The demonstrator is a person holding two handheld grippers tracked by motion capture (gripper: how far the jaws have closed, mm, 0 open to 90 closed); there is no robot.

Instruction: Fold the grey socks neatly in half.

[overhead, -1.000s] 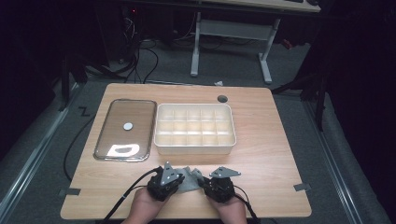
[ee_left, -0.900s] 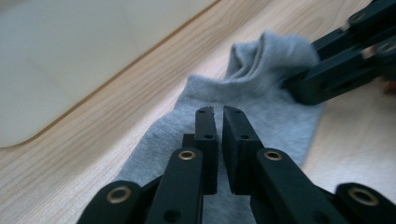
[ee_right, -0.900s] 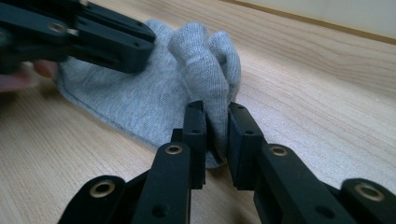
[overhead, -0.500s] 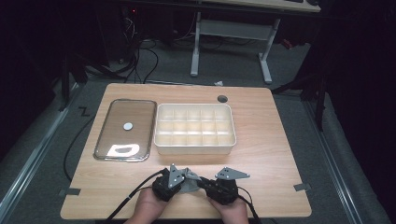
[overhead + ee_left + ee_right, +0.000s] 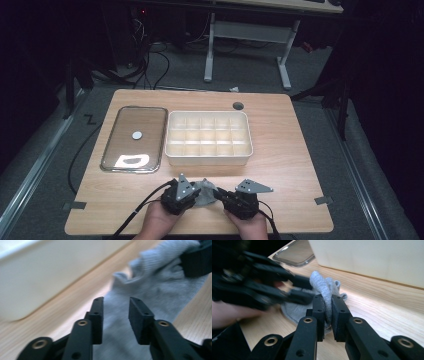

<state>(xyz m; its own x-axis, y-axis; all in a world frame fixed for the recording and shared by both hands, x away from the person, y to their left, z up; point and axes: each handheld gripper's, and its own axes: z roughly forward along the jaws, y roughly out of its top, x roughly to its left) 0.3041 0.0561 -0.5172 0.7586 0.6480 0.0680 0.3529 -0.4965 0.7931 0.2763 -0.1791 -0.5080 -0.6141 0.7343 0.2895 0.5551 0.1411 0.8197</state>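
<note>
A grey knitted cloth (image 5: 204, 191) lies crumpled on the wooden table (image 5: 290, 150) near its front edge, between the two hand-held grippers. My right gripper (image 5: 327, 298) is shut on a raised fold of the cloth (image 5: 322, 283), which stands up between its pads. My left gripper (image 5: 115, 301) is open; its jaws have just been opening, and the cloth (image 5: 155, 282) lies flat under and beyond the gap without the pads pressing it. In the right gripper view the left gripper (image 5: 308, 290) comes in from the left, its tips at the cloth. From above, the left gripper (image 5: 194, 196) and the right gripper (image 5: 220, 196) face each other.
A cream tray with several compartments (image 5: 207, 156) stands just behind the cloth. A clear lid with a round knob (image 5: 134, 137) lies to its left. A cable hole (image 5: 238, 106) sits near the table's far edge. Cables trail off the front edge.
The left gripper's jaws have spread apart off the cloth. Both hands have stayed near the front edge, and the right gripper still pinches the fold.
</note>
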